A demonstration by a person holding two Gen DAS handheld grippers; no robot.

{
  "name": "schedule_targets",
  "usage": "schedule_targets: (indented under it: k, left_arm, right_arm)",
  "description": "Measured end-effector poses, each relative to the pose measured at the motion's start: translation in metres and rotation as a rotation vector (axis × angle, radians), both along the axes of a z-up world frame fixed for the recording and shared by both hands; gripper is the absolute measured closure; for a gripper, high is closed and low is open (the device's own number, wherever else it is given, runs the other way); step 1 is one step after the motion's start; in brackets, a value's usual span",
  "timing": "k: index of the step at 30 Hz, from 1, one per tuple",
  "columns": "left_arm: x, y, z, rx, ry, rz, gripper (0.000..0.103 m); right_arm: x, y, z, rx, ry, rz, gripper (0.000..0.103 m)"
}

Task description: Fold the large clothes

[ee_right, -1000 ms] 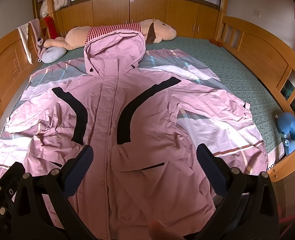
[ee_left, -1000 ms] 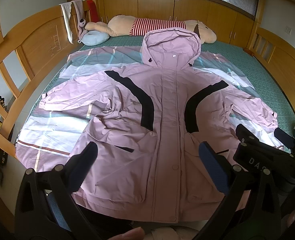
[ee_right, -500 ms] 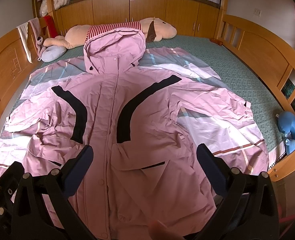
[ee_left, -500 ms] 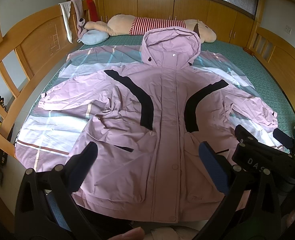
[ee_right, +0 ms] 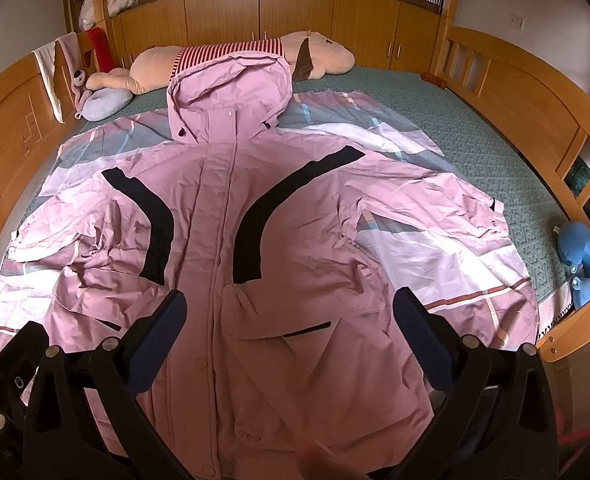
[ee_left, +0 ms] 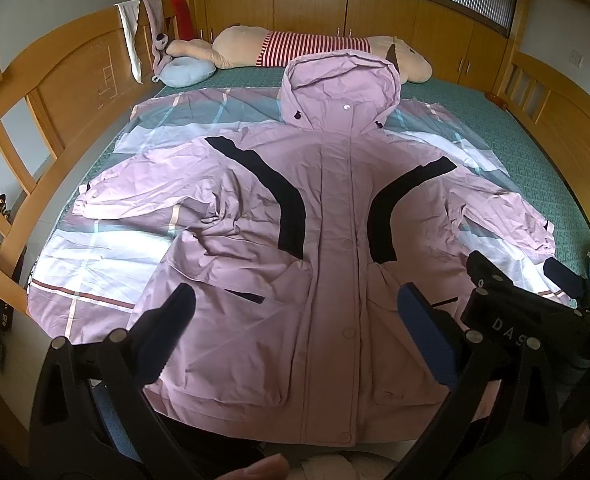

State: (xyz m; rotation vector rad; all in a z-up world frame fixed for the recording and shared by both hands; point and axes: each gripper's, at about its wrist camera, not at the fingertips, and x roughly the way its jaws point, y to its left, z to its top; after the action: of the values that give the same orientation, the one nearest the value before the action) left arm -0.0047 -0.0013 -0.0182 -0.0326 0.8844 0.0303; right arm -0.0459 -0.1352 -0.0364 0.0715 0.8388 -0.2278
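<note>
The bed (ee_left: 515, 128), wooden-railed with a green textured mattress, carries a plaid sheet (ee_left: 95, 248) and on it the pink jacket (ee_left: 335, 240), a crinkled shell lying front-up and unfolded, long axis running from its hem at the near edge to the hood (ee_left: 339, 88) by the plush (ee_left: 315, 46), sleeves flung sideways. Above the hem the left gripper (ee_left: 295, 320) and right gripper (ee_right: 291, 316) hover level, both spread wide and empty.

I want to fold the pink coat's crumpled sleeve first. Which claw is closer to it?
Left, probably. The crumpled sleeve lies on the left claw's side, while the right claw sits further over the coat. Both are open and empty.
</note>
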Motion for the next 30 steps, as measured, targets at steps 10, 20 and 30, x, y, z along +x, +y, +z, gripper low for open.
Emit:
schedule_targets:
  k: [10,20,30]
  left_arm:
    - [0.005,-0.003,-0.008,-0.003,0.015,-0.001,0.002]
    - [0.017,0.001,-0.018,-0.047,0.024,-0.010,0.002]
    - [0.043,0.000,-0.034,-0.027,0.023,-0.005,0.002]
  right_arm:
    - [0.005,0.002,-0.007,-0.005,0.014,0.003,0.001]
    - [0.013,-0.001,-0.013,-0.010,0.039,0.002,0.001]
    - [0.036,-0.014,-0.026,0.043,0.046,0.043,0.001]
